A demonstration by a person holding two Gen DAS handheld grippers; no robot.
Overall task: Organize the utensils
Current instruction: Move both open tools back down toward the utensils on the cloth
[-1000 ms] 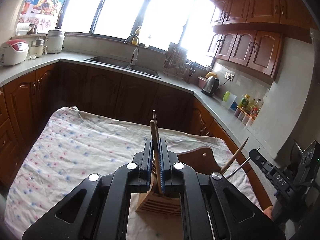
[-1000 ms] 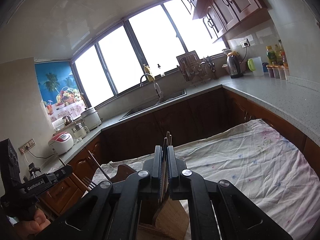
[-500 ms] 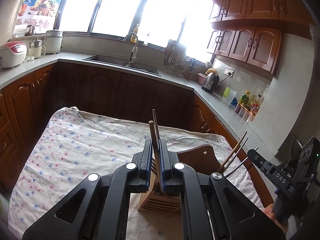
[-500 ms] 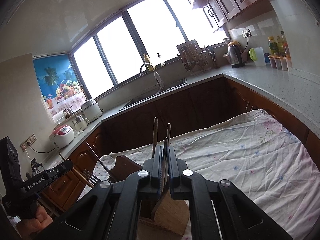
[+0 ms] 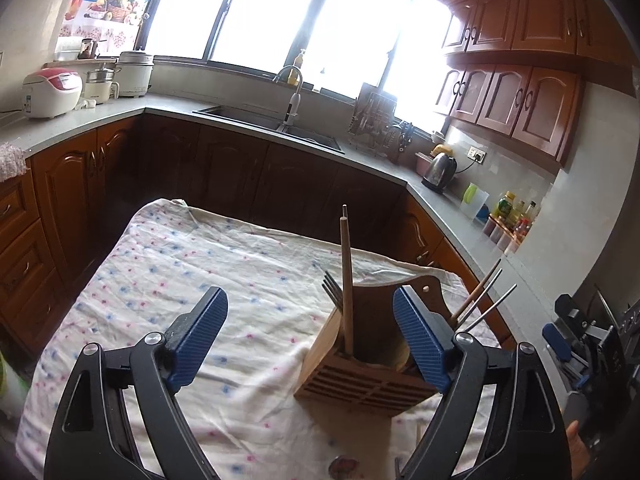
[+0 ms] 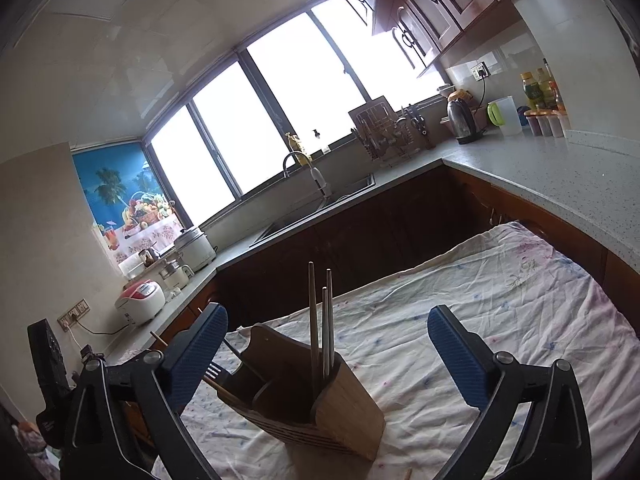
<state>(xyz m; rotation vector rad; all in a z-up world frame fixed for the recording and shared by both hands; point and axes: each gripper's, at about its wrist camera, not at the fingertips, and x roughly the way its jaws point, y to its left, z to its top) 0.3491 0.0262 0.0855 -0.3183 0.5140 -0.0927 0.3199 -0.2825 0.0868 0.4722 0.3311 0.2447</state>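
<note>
Slatted wooden utensil block (image 5: pixel 362 376), slim upright chopsticks (image 6: pixel 320 332), rumpled floral cloth (image 5: pixel 172 276)

Chopsticks (image 5: pixel 346 280) upright (wooden holder (image 5: pixel 360 376)).

My two cameras each look forward along their tool, tilted slightly downward, from opposite sides, close to the same wooden holder (image 5: pixel 366 364) (image 6: pixel 316 404) on the surface (image 5: pixel 200 280) (image 6: pixel 500 320).

Both handheld grippers are showing the same build: black plastic linkage arms with triangular cut-outs, round silver screws at the pivots, and blue ribbed pads lining the fingers. The left gripper (image 5: pixel 310 340) and the right gripper (image 6: pixel 328 354) are looking identical; white lettering is showing on the left gripper's black body in the right wrist view.
</note>
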